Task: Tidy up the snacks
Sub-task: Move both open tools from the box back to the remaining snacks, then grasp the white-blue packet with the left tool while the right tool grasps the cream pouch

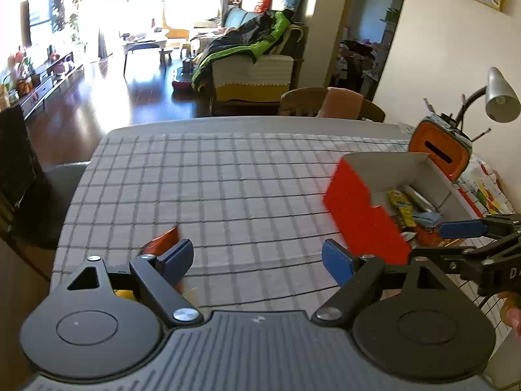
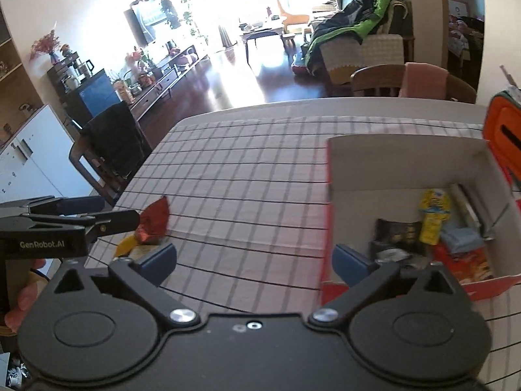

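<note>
A red cardboard box (image 1: 358, 208) with a white inside stands on the right of the checked table (image 1: 228, 179); it also shows in the right wrist view (image 2: 407, 163). It holds several snacks, among them a yellow packet (image 2: 433, 218), a black packet (image 2: 395, 231) and an orange packet (image 2: 469, 260). A red foil snack (image 2: 154, 220) and a yellow one (image 2: 127, 244) lie on the table near the left edge; the red one shows in the left wrist view (image 1: 162, 241). My left gripper (image 1: 257, 260) is open and empty above the table. My right gripper (image 2: 255, 262) is open and empty beside the box.
An orange case (image 1: 439, 150) and a grey desk lamp (image 1: 501, 97) stand behind the box. Wooden chairs (image 2: 413, 81) stand at the far table edge, a dark chair (image 2: 107, 150) at the left. A printed cloth (image 1: 485, 189) lies at the right.
</note>
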`<state>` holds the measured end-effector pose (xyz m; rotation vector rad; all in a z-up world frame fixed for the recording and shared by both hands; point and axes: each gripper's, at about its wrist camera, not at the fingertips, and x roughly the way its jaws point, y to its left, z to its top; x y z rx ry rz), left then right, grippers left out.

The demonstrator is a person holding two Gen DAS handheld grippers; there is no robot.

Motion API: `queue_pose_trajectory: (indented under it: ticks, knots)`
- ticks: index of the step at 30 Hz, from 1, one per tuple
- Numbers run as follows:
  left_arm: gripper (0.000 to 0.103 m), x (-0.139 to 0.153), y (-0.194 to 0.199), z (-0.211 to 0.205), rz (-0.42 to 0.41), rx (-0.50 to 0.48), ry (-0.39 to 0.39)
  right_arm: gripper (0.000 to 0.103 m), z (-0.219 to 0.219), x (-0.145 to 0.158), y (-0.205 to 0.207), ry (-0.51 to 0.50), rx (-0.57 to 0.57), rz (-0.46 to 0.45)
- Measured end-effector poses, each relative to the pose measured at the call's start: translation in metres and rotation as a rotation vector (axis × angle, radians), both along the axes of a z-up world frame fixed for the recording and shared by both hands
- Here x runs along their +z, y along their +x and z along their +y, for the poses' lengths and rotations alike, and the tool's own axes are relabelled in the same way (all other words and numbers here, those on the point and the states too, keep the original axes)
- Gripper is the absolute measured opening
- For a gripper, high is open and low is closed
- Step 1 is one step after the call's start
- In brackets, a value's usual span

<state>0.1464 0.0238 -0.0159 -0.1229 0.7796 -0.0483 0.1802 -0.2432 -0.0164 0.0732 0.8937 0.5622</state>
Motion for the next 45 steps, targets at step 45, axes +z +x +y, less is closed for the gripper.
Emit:
queue_pose_trajectory:
  ticks: [45]
  knots:
    - [0.087, -0.143, -0.010, 0.121, 0.347, 0.022, 0.036, 0.088, 0.240, -0.115, 0.015, -0.205, 0.133, 0.239]
